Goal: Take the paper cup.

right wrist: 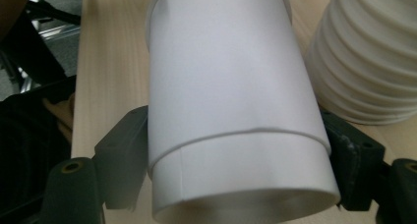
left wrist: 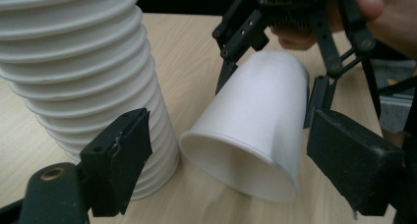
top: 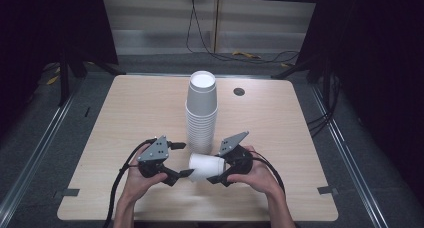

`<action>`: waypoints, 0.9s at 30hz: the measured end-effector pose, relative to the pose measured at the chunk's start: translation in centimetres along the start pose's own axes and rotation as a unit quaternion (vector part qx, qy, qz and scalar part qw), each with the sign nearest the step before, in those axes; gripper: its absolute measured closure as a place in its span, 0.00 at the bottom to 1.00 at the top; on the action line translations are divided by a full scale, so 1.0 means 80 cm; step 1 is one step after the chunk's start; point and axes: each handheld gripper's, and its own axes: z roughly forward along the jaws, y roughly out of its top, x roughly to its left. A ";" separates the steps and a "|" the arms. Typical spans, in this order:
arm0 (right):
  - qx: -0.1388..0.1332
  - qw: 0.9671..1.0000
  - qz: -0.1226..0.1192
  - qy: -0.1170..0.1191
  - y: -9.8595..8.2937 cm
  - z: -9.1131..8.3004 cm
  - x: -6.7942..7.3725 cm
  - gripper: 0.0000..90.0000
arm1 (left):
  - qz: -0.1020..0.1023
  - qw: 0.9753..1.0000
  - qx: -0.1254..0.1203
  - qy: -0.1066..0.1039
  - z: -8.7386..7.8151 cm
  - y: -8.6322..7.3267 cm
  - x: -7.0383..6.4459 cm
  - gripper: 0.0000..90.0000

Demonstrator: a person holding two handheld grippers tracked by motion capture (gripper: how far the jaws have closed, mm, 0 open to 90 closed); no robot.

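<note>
A tall stack of white paper cups (top: 202, 113) stands upside down in the middle of the table (top: 280, 123); it also fills the left of the left gripper view (left wrist: 83, 71) and the right of the right gripper view (right wrist: 369, 62). A single white cup (top: 204, 167) lies on its side just in front of the stack. My right gripper (top: 216, 169) is shut on this cup (right wrist: 231, 101) near its base, a jaw on each side. The cup's open mouth (left wrist: 241, 165) points at my left gripper (top: 184, 159), which is open with its jaws wide on either side of the rim.
A dark round grommet hole (top: 239, 91) sits in the tabletop behind the stack. Cables (top: 240, 54) trail over the floor beyond the table's far edge. Metal rails (top: 35, 153) run along both sides, and the front edge lies just below the person's hands.
</note>
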 end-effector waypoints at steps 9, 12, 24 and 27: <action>-0.039 0.999 0.016 -0.012 -0.013 -0.005 0.001 0.25 | -0.027 0.999 -0.023 0.028 -0.007 -0.011 -0.009 0.19; -0.059 0.998 0.023 -0.007 -0.018 -0.006 0.000 0.25 | -0.032 0.998 -0.039 0.029 -0.007 -0.016 -0.011 0.19; -0.103 0.994 0.024 -0.013 -0.030 -0.006 0.002 0.25 | -0.065 0.996 -0.053 0.040 -0.003 -0.029 -0.014 0.17; -0.118 0.993 0.028 -0.013 -0.032 -0.005 0.003 0.25 | -0.069 0.995 -0.058 0.031 -0.002 -0.032 -0.015 0.17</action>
